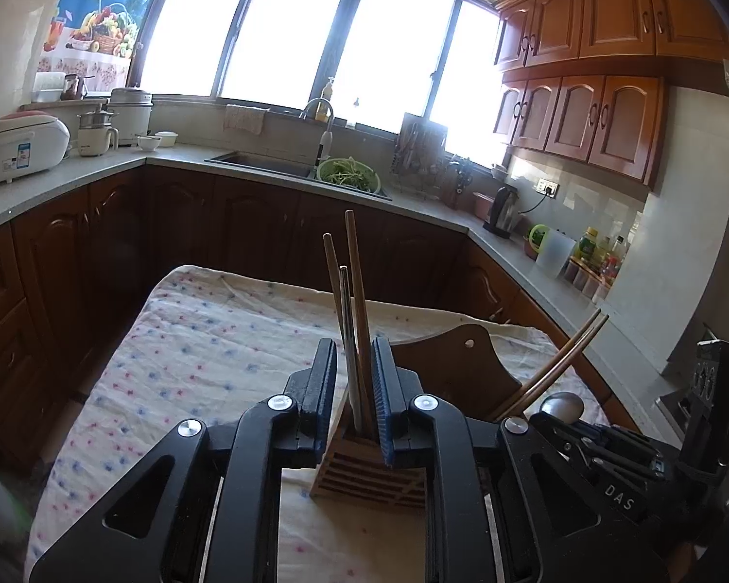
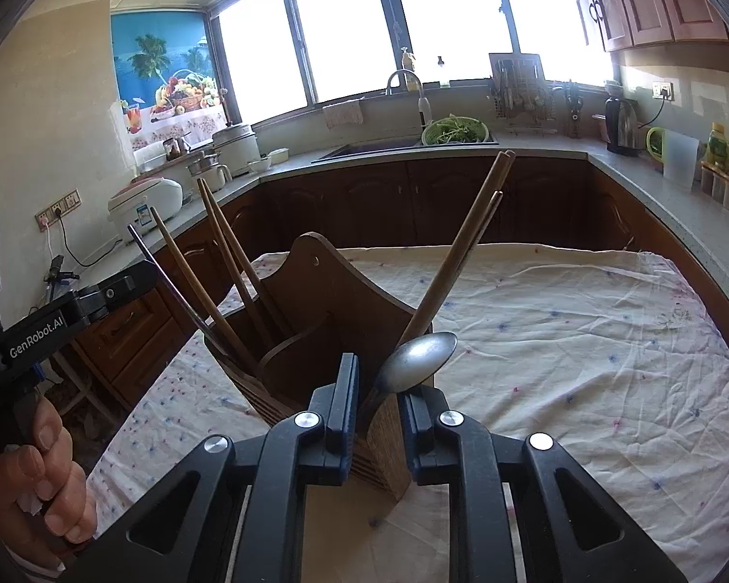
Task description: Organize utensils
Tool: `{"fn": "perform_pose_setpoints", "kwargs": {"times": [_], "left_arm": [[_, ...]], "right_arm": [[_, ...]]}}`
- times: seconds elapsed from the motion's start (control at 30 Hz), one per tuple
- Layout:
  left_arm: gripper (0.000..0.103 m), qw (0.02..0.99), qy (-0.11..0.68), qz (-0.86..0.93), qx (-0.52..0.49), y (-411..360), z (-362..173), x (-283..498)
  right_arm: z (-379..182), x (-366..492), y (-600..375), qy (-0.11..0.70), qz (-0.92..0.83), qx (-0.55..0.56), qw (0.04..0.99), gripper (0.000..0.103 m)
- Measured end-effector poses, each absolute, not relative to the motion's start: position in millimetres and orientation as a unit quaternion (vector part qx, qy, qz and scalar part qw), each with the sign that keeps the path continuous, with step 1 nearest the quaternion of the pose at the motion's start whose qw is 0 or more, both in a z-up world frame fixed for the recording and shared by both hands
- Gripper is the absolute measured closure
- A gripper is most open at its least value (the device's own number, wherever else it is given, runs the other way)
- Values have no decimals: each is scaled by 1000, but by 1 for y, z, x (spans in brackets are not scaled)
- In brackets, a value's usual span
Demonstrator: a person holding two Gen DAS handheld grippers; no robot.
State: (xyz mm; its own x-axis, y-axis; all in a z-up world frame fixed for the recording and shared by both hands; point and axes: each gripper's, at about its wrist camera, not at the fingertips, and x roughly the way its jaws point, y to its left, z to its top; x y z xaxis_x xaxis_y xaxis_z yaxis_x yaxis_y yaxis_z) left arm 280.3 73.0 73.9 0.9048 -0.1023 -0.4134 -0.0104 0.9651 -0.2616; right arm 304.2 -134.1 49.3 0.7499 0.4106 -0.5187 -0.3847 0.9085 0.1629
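Observation:
A wooden utensil holder (image 2: 316, 320) stands on the cloth-covered table (image 2: 559, 330); it also shows in the left wrist view (image 1: 369, 473). My left gripper (image 1: 355, 388) has its jaws close around a metal chopstick (image 1: 347, 340) and wooden chopsticks (image 1: 357, 291) standing in the holder's left compartment. My right gripper (image 2: 379, 388) has its jaws on either side of the handle of a metal spoon (image 2: 418, 359) that stands bowl-up in the right compartment beside two wooden chopsticks (image 2: 466, 243). Whether either grip is tight cannot be told.
The table cloth is white with small dots. Behind it runs a kitchen counter (image 1: 73, 170) with a rice cooker (image 1: 24, 145), a sink (image 1: 267, 160), a green bowl of vegetables (image 1: 347, 175), a kettle (image 1: 503, 209) and bottles (image 1: 598, 252).

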Motion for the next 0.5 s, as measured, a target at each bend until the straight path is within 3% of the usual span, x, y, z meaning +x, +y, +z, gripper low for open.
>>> {"fn": "perform_pose_setpoints", "kwargs": {"times": [0.17, 0.33, 0.43, 0.5], "left_arm": [[71, 967, 218, -24, -133, 73, 72, 277], [43, 966, 218, -18, -134, 73, 71, 271], [33, 966, 219, -14, -137, 74, 70, 266], [25, 966, 220, -9, -137, 75, 69, 263]], "right_arm": [[50, 303, -138, 281, 208, 26, 937, 77], [49, 299, -143, 277, 205, 32, 938, 64], [49, 296, -147, 274, 203, 39, 939, 52], [47, 293, -150, 273, 203, 44, 939, 39]]}}
